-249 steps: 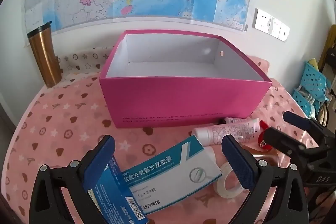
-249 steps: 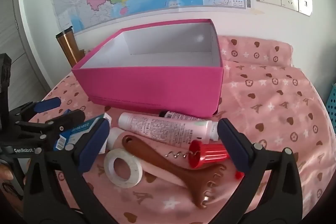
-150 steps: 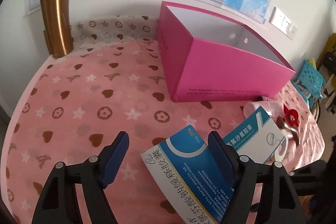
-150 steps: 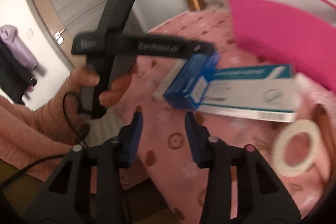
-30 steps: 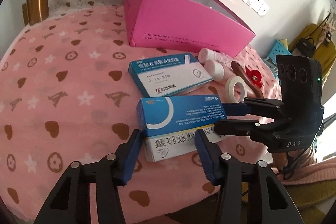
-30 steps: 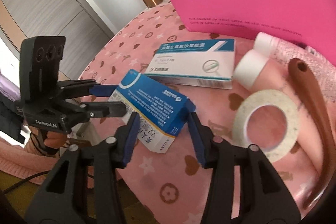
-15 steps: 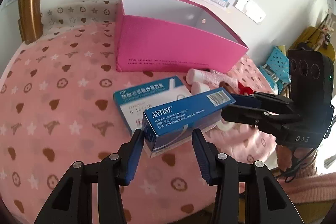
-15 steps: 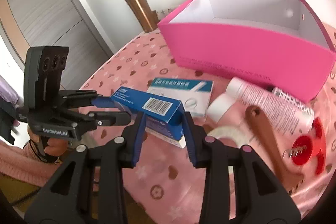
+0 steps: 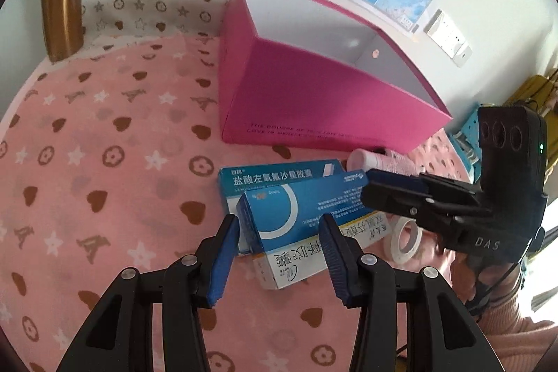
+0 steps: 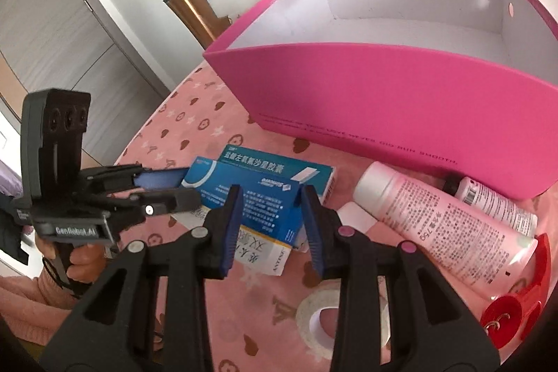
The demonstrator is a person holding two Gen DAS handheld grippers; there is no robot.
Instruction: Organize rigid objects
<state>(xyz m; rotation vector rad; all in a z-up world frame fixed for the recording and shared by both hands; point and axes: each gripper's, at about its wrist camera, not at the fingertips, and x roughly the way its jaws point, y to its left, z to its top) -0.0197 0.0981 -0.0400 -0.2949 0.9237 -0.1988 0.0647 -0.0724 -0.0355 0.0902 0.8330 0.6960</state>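
Left wrist view: left gripper [image 9: 279, 244] and right gripper [image 10: 270, 213] each clamp one end of the blue medicine carton [image 9: 307, 218], held above the second carton [image 9: 275, 176] near the table's front edge; light, crushable cardboard, best gripped across its narrow sides. Half a second earlier its barcode side faced up; beyond, the pink box [image 9: 324, 100] remains empty.

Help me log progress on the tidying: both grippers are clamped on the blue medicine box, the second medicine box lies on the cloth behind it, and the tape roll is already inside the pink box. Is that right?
Not quite: the tape roll is not in the pink box; the right wrist view shows it lying on the cloth. The rest holds: the left gripper and right gripper both clamp the blue medicine box, with the second medicine box behind it.
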